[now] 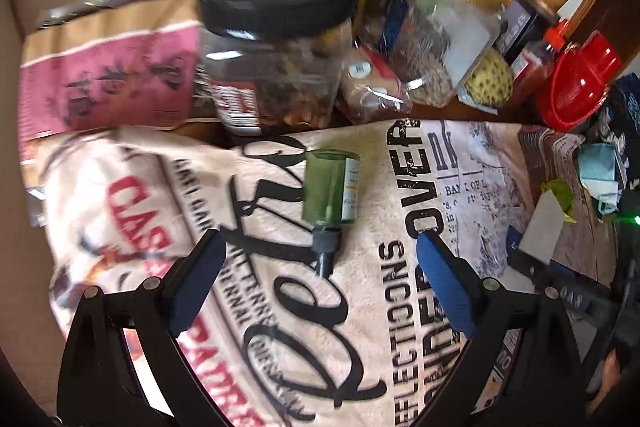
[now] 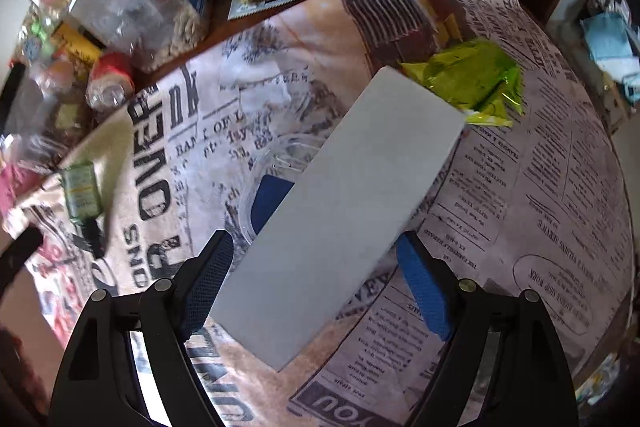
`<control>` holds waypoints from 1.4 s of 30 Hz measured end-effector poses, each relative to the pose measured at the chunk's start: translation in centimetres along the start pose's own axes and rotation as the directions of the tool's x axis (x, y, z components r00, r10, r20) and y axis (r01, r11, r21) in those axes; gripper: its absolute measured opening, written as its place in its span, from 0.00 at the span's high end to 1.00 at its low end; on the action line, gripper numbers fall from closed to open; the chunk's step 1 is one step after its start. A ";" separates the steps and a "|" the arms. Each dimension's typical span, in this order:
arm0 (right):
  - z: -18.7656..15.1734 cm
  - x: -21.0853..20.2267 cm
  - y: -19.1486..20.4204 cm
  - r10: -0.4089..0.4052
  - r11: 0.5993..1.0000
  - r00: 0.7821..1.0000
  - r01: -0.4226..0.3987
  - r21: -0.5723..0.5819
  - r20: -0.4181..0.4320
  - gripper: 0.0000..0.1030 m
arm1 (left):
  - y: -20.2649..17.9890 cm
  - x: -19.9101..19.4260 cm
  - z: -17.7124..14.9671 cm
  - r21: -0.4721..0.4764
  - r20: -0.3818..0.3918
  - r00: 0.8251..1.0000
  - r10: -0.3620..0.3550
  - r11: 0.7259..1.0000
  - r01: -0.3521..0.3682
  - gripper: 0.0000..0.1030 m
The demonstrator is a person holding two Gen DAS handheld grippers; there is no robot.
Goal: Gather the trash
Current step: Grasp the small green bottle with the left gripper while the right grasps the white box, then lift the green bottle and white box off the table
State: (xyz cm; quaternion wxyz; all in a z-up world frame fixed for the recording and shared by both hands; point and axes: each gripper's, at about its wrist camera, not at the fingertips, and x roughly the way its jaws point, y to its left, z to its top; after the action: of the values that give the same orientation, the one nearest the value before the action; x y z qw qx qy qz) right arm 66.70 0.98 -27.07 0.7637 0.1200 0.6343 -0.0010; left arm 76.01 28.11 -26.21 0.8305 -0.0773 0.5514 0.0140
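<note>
Left hand-held gripper (image 1: 320, 259) spread wide, empty, above small green bottle (image 1: 330, 189) lying on its side on printed tablecloth (image 1: 360, 327) of table. Right hand-held gripper (image 2: 314, 259) spread, pads flanking flat grey card (image 2: 340, 203), contact unclear; crumpled green wrapper (image 2: 472, 79) just beyond the card.

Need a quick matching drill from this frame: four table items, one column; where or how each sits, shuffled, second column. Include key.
Items
1. green dropper bottle
2. grey flat box
3. lime-green wrapper
4. black-lidded jar

Places or states
A. crumpled on the printed cloth, at the far end of the grey box
B. upright behind the cloth, among the food packages
C. lying on its side ahead of the left gripper's open jaws
D. long, set diagonally between the right gripper's open jaws

Pairs: 1-C, 2-D, 3-A, 4-B
</note>
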 end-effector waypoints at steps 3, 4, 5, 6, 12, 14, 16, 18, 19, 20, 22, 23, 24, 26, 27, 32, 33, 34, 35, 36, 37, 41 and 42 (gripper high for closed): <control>-0.9 0.0 -0.3 -0.059 0.997 0.998 0.059 -0.050 0.006 0.21 | -0.1 2.7 1.1 -0.011 -0.048 0.999 -0.016 1.000 0.016 0.20; -1.2 0.0 -0.6 -0.074 0.995 0.997 0.074 -0.063 0.007 0.21 | -0.2 3.4 1.3 -0.013 -0.054 0.998 -0.020 1.000 0.019 0.21; -1.6 -0.2 -1.0 -0.091 0.993 0.996 0.091 -0.076 0.007 0.21 | -0.3 4.3 1.6 -0.014 -0.054 0.998 -0.014 1.000 0.013 0.21; -1.9 -0.3 -1.5 -0.100 0.991 0.995 0.101 -0.086 0.010 0.21 | -0.4 4.8 1.8 -0.014 -0.053 0.999 -0.004 1.000 0.003 0.22; -3.4 -1.2 -3.7 -0.120 0.982 0.991 0.126 -0.142 0.050 0.30 | -1.0 6.6 2.7 -0.007 -0.038 0.999 0.030 1.000 -0.031 0.37; -3.5 -1.4 -3.7 -0.100 0.982 0.993 0.108 -0.156 0.059 0.42 | -1.1 7.0 2.8 -0.010 -0.041 0.999 0.033 0.999 -0.033 0.45; -3.3 -1.7 -3.6 -0.079 0.983 0.994 0.090 -0.158 0.072 0.52 | -1.1 7.4 2.6 -0.006 -0.061 0.998 0.015 1.000 -0.015 0.57; -3.4 -2.2 -3.5 -0.056 0.986 0.994 0.070 -0.153 0.097 0.53 | -0.9 7.3 2.5 0.000 -0.068 0.998 0.003 1.000 -0.003 0.59; -3.5 -2.4 -3.8 -0.038 0.987 0.994 0.053 -0.153 0.098 0.53 | -1.0 7.2 2.3 0.001 -0.069 0.998 -0.001 1.000 0.001 0.59; -3.6 -2.6 -3.9 -0.024 0.987 0.995 0.039 -0.154 0.094 0.53 | -1.0 6.9 2.1 0.002 -0.068 0.998 -0.005 1.000 0.005 0.59; -3.8 -3.3 -4.4 -0.001 0.987 0.995 0.016 -0.158 0.097 0.53 | -1.2 5.8 1.7 0.003 -0.057 0.998 -0.014 1.000 0.014 0.60; -3.9 -3.7 -4.6 -0.001 0.986 0.994 0.019 -0.165 0.107 0.53 | -1.4 4.9 1.3 0.002 -0.043 0.999 -0.017 1.000 0.017 0.60; -3.9 -4.2 -4.7 -0.003 0.984 0.993 0.024 -0.179 0.116 0.53 | -1.5 4.2 1.1 0.000 -0.031 0.999 -0.016 1.000 0.016 0.60; -3.9 -5.5 -5.2 0.004 0.981 0.990 0.023 -0.194 0.138 0.53 | -1.9 2.3 0.5 -0.007 0.001 1.000 -0.003 1.000 0.003 0.60; -3.8 -6.3 -4.8 0.014 0.980 0.989 0.017 -0.199 0.149 0.53 | -2.2 1.5 0.2 -0.010 0.014 1.000 0.000 1.000 0.000 0.60; -2.9 -11.0 -4.5 0.079 0.974 0.969 -0.024 -0.227 0.234 0.53 | -3.7 -3.6 -0.8 -0.028 0.099 0.995 0.006 1.000 -0.003 0.60; -2.8 -11.5 -4.6 0.092 0.972 0.964 -0.033 -0.231 0.249 0.53 | -4.2 -4.8 -1.0 -0.032 0.119 0.993 0.002 1.000 0.002 0.60; -2.8 -12.5 -4.4 0.109 0.971 0.957 -0.044 -0.237 0.267 0.53 | -4.5 -5.8 -1.2 -0.033 0.135 0.991 0.000 0.999 0.004 0.60; -2.8 -13.8 -4.8 0.133 0.967 0.948 -0.060 -0.249 0.291 0.53 | -5.0 -6.9 -1.5 -0.035 0.151 0.988 -0.003 0.999 0.008 0.60; -2.4 -14.2 -4.7 0.147 0.963 0.938 -0.065 -0.260 0.313 0.53 | -5.6 -8.2 -1.9 -0.036 0.167 0.986 -0.007 0.999 0.013 0.60; -2.6 -15.6 -5.3 0.161 0.960 0.927 -0.066 -0.273 0.339 0.53 | -6.2 -9.0 -2.1 -0.033 0.177 0.984 -0.008 0.999 0.014 0.60; -3.2 -17.6 -6.2 0.215 0.945 0.898 -0.091 -0.315 0.384 0.53 | -10.0 -11.4 -3.9 -0.011 0.236 0.972 0.011 1.000 -0.009 0.60; -3.4 -17.9 -6.4 0.224 0.941 0.894 -0.095 -0.324 0.389 0.53 | -10.9 -12.0 -4.5 -0.013 0.248 0.969 0.010 1.000 -0.007 0.60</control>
State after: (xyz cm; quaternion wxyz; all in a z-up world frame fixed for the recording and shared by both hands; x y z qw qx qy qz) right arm 58.90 -7.29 -11.50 0.8888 0.0533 0.4358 0.1315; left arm 68.40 17.44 -15.65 0.8924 -0.0775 0.4435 0.0306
